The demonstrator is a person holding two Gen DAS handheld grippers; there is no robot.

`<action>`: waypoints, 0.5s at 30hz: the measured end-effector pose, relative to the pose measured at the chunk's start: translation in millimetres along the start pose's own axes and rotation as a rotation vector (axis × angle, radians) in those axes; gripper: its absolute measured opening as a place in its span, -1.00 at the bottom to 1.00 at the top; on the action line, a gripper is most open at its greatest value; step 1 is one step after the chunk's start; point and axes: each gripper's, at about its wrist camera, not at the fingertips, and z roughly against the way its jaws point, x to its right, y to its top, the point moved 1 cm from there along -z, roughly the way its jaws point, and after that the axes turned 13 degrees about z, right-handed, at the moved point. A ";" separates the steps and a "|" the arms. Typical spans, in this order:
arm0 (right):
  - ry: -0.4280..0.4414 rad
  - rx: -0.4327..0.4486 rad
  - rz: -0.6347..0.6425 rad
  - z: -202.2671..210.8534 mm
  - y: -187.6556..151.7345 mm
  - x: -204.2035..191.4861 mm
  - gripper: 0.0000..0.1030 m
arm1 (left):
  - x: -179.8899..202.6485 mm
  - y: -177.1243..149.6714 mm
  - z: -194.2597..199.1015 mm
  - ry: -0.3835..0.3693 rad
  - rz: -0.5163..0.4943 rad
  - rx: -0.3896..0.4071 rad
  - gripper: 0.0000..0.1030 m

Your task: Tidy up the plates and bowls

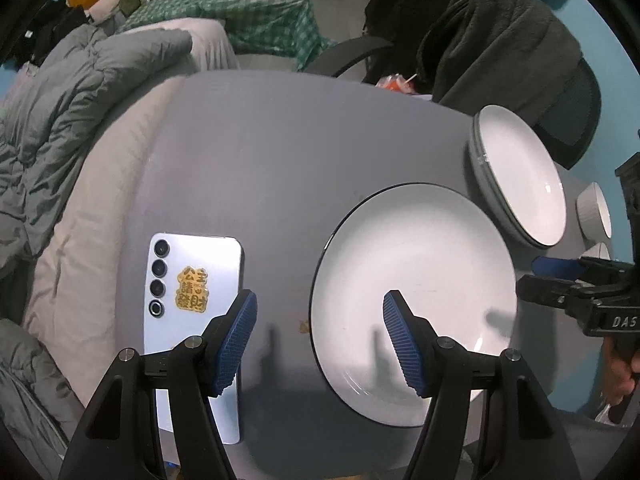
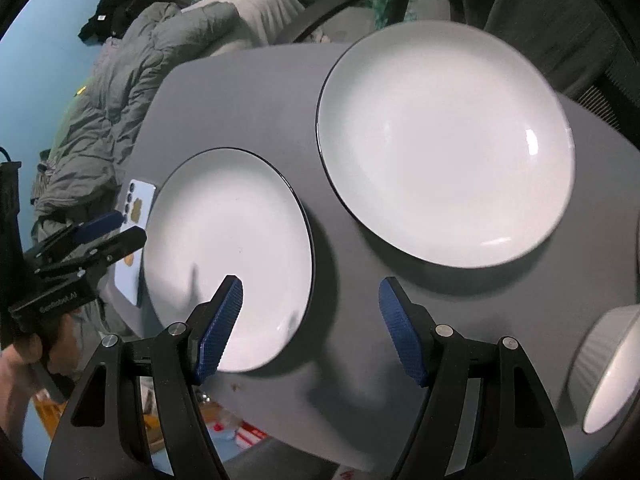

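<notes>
A white plate with a dark rim [image 1: 416, 280] lies on the grey table [image 1: 280, 152]; it also shows in the right wrist view [image 2: 228, 248]. A larger white plate [image 1: 520, 172] lies behind it on a stack of plates, also in the right wrist view [image 2: 448, 140]. Two ribbed white bowls [image 1: 596, 216] stand at the right, one in the right wrist view [image 2: 612, 364]. My left gripper [image 1: 320, 340] is open above the plate's left edge. My right gripper [image 2: 310, 328] is open above the plate's right edge. Both are empty.
A light blue phone [image 1: 196, 312] lies face down left of the plate. A grey duvet [image 1: 60, 128] on a bed borders the table's left side. A chair draped with dark clothing [image 1: 500, 48] stands behind the table.
</notes>
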 end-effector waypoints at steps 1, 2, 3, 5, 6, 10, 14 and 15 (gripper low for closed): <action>0.010 -0.004 -0.006 -5.8 0.4 1.1 0.39 | -0.8 0.6 -1.5 0.001 0.001 -0.003 0.30; 0.011 -0.013 -0.014 -11.0 0.6 2.2 0.39 | -1.5 1.0 -3.3 0.000 0.002 -0.006 0.30; 0.011 -0.022 -0.021 -14.6 0.3 3.6 0.39 | -2.1 0.7 -4.8 -0.002 0.002 -0.011 0.30; 0.021 -0.031 -0.025 -20.6 -0.2 4.7 0.39 | -3.1 1.1 -8.9 -0.002 0.006 -0.028 0.30; 0.018 -0.030 -0.022 -22.7 0.3 4.2 0.39 | -3.3 1.5 -10.0 -0.010 0.005 -0.037 0.30; 0.017 -0.020 -0.021 -25.3 3.9 1.1 0.38 | -5.0 1.9 -17.8 -0.022 0.009 -0.061 0.28; 0.023 -0.026 -0.022 -29.4 5.7 -2.1 0.23 | -5.1 3.1 -25.7 -0.030 0.017 -0.097 0.02; 0.026 -0.032 -0.023 -30.7 6.5 -2.7 0.17 | -5.8 2.8 -27.5 -0.031 0.024 -0.105 -0.10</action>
